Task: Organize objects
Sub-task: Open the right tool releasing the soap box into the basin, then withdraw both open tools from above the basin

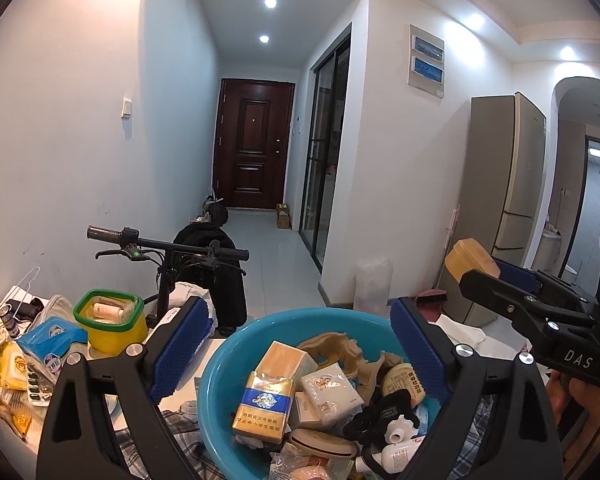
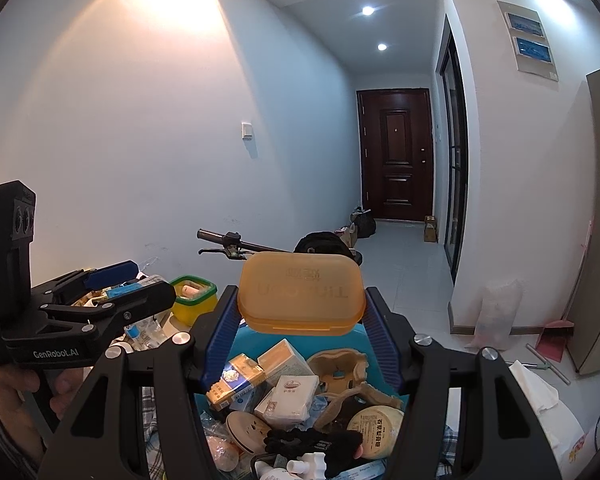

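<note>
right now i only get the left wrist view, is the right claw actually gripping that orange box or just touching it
Observer: Gripping. In the right wrist view the right claw has both pads pressed on the ends of the orange box.
Operator: lid shut?
Observer: Yes, the lid is closed, with its seam showing along the front edge.
Operator: where is it over the basin
Observer: It hangs above the far rim of the blue basin, clear of the pile inside.
</note>
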A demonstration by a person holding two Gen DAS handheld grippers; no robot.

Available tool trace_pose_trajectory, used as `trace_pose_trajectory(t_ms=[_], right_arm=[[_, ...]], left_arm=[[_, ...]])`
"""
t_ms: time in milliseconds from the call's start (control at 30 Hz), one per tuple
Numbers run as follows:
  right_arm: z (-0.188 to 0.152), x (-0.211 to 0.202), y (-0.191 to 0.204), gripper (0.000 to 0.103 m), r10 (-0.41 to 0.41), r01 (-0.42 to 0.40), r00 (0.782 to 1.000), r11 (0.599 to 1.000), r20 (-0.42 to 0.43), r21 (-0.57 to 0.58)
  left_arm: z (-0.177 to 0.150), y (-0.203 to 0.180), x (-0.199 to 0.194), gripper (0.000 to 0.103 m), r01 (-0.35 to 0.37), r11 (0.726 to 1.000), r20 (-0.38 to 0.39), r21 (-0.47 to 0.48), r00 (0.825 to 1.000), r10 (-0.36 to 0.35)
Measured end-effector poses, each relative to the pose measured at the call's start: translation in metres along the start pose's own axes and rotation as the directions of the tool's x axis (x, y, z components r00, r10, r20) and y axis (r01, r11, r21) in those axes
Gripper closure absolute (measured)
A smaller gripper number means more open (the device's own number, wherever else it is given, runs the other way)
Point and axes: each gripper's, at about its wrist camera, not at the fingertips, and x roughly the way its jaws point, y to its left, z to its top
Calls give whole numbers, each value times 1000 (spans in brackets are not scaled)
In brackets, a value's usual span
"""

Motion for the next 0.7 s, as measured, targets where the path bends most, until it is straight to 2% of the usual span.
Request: trace_pose_trajectory(t_ms=[67,100,133,167,200,500,700], right_arm=[[0,1,-1,43,-12,12,1000,1000,-6,1],[-1,2,-1,37,-22,22,1000,1000,-10,3],[-1,3,-2,29,-34,34,999,999,-13,8],[-1,4,-4,12,-44,44,999,999,-14,14],[-1,4,-5,2,-49,49,999,999,-12,20],[-1,3,-4,1,-46,46,999,998,-24,32],[-1,6,2,1,-47,47,998,999,-49,1]], left_arm=[[-1,-1,0,9,2,1000,-2,3,1000,-2],[-1,-2,0,9,2,1000,-2,5,1000,-2],[-1,-2,0,9,2,1000,-2,6,1000,-2],[-1,-2,0,9,1,1000,-2,4,1000,-1],[-1,-2,0,9,2,1000,-1,6,1000,-2],[-1,-4,0,9,3,1000,-4,9,1000,-3],[0,-3,-3,9,15,1000,3,19,1000,-15]])
